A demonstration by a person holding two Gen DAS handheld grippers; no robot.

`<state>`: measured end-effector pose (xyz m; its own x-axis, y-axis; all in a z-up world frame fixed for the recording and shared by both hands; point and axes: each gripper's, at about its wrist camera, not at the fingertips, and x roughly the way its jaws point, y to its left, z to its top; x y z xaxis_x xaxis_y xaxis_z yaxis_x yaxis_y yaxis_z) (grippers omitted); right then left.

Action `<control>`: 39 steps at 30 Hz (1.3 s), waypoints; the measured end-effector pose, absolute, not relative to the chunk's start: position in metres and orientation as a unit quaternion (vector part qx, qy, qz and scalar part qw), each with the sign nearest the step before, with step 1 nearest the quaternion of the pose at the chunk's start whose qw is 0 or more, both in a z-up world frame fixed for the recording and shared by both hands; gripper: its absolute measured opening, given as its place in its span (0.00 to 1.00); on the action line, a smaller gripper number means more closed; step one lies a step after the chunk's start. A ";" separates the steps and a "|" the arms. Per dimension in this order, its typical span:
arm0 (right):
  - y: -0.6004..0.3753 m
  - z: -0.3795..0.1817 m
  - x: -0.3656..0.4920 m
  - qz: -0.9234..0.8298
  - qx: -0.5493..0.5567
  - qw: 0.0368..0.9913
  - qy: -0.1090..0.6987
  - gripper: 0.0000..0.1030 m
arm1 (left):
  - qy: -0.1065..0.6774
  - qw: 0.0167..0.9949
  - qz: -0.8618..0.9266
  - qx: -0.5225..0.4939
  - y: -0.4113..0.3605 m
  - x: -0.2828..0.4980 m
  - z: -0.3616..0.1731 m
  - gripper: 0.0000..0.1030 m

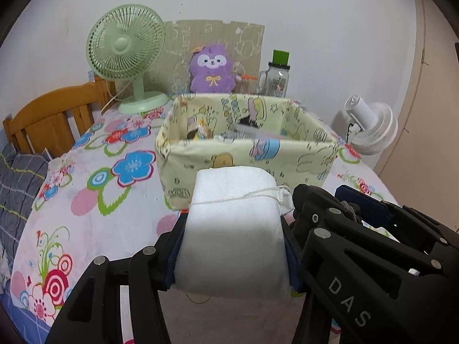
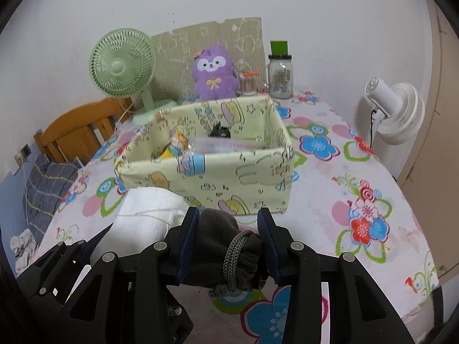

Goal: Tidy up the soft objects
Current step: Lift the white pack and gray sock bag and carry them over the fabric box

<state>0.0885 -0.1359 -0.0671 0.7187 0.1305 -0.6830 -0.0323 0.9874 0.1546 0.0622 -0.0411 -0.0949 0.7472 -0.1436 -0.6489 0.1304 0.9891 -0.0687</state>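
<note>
- While the fabric bin stood just ahead, the left gripper clamped a white pouch.
- Beside it, the right gripper squeezed a dark drawstring pouch.

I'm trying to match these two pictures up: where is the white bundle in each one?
Left wrist view: the white bundle fills the lower middle, clamped in the left claw.
Right wrist view: it sits lower left, beside the right claw.
Shared landmark: the yellow basket, just behind it in both.
</note>
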 end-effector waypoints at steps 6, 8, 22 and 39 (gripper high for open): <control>-0.137 -0.051 0.090 0.039 0.067 0.929 0.362 0.44 | 0.339 0.938 -0.077 -0.011 -0.041 0.063 -0.080 0.57; -0.136 -0.044 0.090 0.039 0.066 0.931 0.357 0.44 | 0.333 0.940 -0.078 -0.012 -0.040 0.063 -0.073 0.57; -0.129 0.004 0.092 0.048 0.058 0.944 0.323 0.44 | 0.299 0.952 -0.071 -0.017 -0.030 0.063 -0.030 0.57; -0.131 0.031 0.104 0.045 0.055 0.949 0.306 0.44 | 0.282 0.956 -0.075 -0.016 -0.031 0.077 -0.001 0.57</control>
